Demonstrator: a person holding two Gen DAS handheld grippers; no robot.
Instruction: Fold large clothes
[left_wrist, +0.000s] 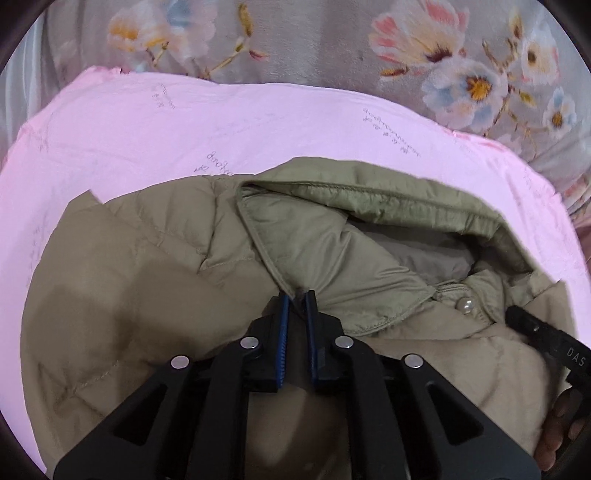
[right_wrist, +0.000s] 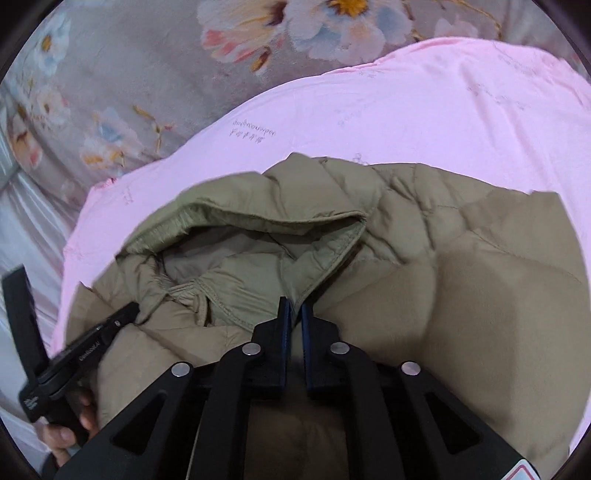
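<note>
Jacket: a puffy olive quilted jacket lies spread on a pink sheet, collar end away from the person, filling the lower half of both wrist views.
Collar: the collar stands open at about one o'clock from the left fingers, lining showing; its two flaps run down to either side, which gives each hand an edge to take.
Button: a pearl-like button sits at the neck opening, at three o'clock from the left fingers, between the two grips.
Left gripper: the left gripper has its fingers clenched on the lower edge of the left collar flap, a thin fold of cloth pinched between the blue pads.
Right gripper: the right gripper is likewise clenched on the tip of the other collar flap; in the left view it shows at four o'clock, with part of a hand behind it.
Why both: matched grips either side of the neck likely let the top be lifted evenly for a fold, without the slippery shell twisting.
Sheet: the pink sheet gives a flat, clean folding surface from nine to three o'clock beyond the jacket.
Bedspread: a grey flowered bedspread lies beyond it at twelve o'clock.
</note>
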